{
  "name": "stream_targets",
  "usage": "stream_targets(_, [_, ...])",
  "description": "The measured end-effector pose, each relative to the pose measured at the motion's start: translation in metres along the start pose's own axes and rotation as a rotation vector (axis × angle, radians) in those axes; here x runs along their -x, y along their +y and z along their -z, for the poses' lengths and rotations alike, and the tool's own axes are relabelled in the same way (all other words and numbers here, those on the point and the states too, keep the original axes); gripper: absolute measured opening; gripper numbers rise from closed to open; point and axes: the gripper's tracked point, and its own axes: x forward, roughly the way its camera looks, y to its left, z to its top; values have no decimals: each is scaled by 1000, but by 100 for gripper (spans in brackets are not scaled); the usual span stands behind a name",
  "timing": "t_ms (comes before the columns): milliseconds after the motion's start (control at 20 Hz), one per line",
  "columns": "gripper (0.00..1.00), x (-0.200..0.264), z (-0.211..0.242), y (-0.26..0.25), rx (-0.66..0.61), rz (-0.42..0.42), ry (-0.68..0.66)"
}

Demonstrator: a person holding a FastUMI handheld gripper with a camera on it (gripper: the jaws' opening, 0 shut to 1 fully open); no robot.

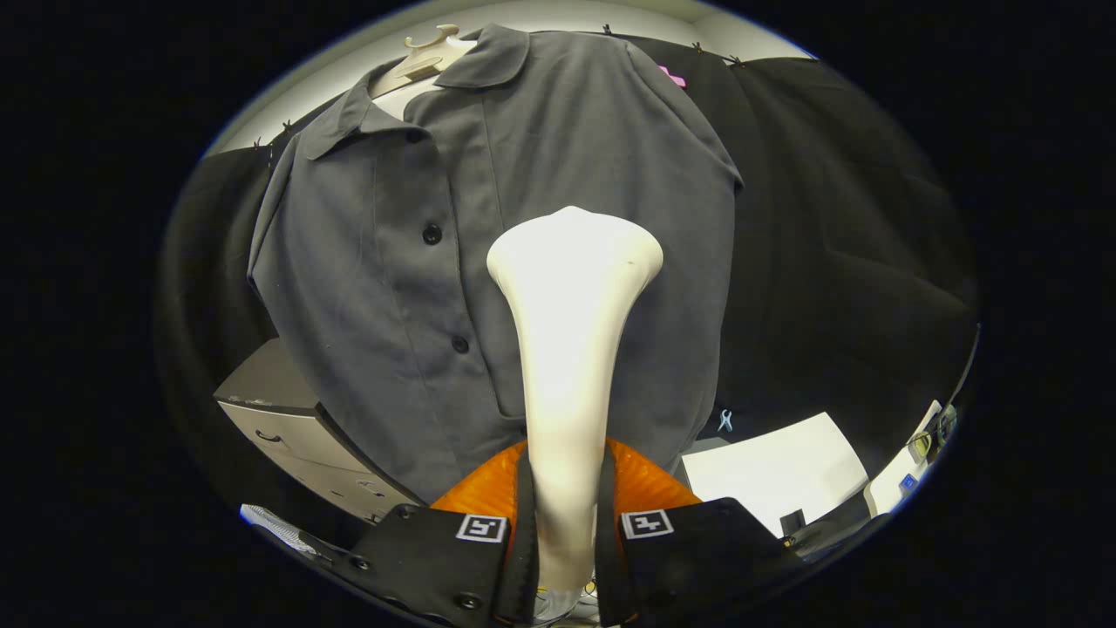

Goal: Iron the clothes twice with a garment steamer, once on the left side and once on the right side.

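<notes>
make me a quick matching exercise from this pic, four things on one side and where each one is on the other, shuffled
Things:
1. garment steamer
2. grey shirt
3. hanger
4. drawer cabinet

Places:
A. at the shirt's collar, above everything else
B. held between the two fingers of the gripper, head against the cloth
C. low down, beside the shirt's hem
D. hanging just beyond the fingers, in front of the black wall cloth

Pairs: 1-B, 2-D, 3-A, 4-C
</notes>
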Motion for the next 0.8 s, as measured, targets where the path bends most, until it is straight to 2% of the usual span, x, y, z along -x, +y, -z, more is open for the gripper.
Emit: stream_targets(800, [34,-18,71,-28,-48,44,116])
